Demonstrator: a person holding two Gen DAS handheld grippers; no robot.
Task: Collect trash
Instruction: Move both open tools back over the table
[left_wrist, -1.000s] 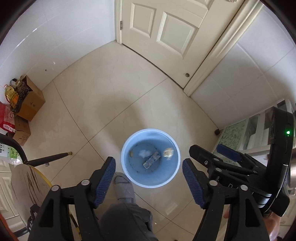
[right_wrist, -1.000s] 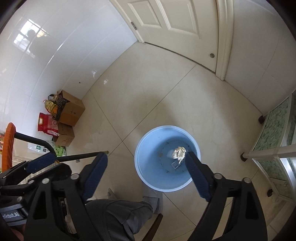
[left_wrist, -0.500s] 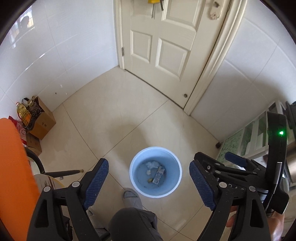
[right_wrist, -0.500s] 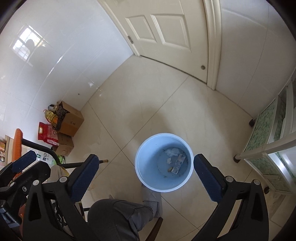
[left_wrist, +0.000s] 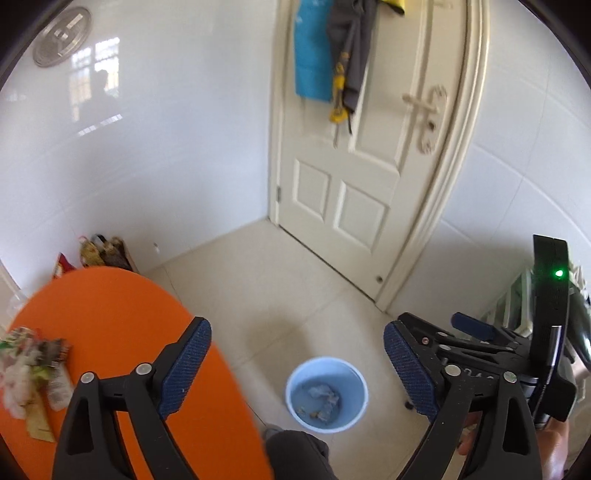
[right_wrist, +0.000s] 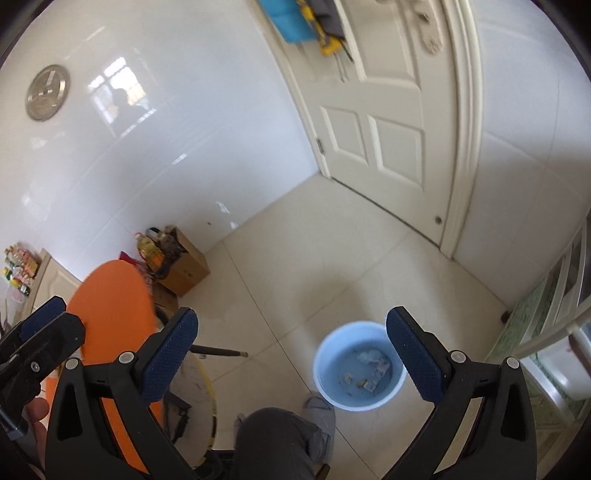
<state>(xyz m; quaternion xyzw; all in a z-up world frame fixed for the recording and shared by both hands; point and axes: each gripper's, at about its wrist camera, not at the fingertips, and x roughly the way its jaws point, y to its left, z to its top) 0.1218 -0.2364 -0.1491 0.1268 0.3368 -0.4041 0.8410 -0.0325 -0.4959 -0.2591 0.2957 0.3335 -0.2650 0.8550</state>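
A light blue bucket (left_wrist: 327, 393) stands on the tiled floor with scraps of trash (left_wrist: 321, 398) in its bottom. My left gripper (left_wrist: 297, 369) hangs high above it, its jaws opening with nothing between them. A pile of wrappers and crumpled trash (left_wrist: 33, 373) lies on the round orange table (left_wrist: 110, 332) at lower left. In the right wrist view my right gripper (right_wrist: 291, 360) is open and holds nothing, with the bucket (right_wrist: 358, 365) just inside its right finger. The left gripper (right_wrist: 44, 321) shows at that view's left edge.
A person's knee (right_wrist: 273, 443) and slippered foot (right_wrist: 321, 406) are beside the bucket. A cardboard box (right_wrist: 184, 266) with bags sits against the white tiled wall. A white door (left_wrist: 369, 166) is at the back, and a glass-fronted cabinet (right_wrist: 546, 314) on the right.
A foil scrap fell into the bucket. Both grippers rose and tipped upward, so the bucket looks smaller. The orange table and its trash pile came into the left view. The jaws spread wider.
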